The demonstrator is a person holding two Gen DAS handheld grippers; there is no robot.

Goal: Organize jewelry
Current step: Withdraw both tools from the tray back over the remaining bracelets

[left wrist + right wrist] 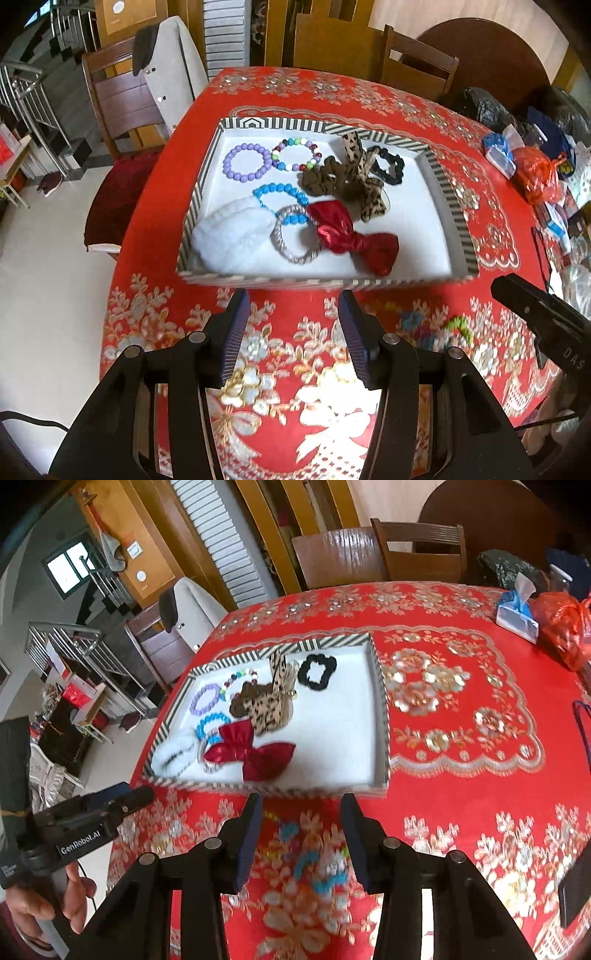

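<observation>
A striped-rim tray [439, 184] with a white floor sits on the red tablecloth; it also shows in the right wrist view [380, 716]. It holds a purple bead bracelet [245, 162], a multicolour bead bracelet [295, 154], a blue bead bracelet [280, 194], a white fluffy scrunchie [232, 232], a grey hair tie [295, 236], a red bow [354, 236], a leopard bow [365, 181] and a black scrunchie [388, 164]. Small coloured pieces [314, 864] lie blurred on the cloth between my right fingers. My left gripper [293, 299] is open and empty before the tray. My right gripper [301, 801] is open and empty.
Plastic bags, a tissue pack [515, 609] and clutter fill the table's right side [535, 177]. Wooden chairs [122, 96] stand around the table. The table edge drops to the floor on the left [122, 258].
</observation>
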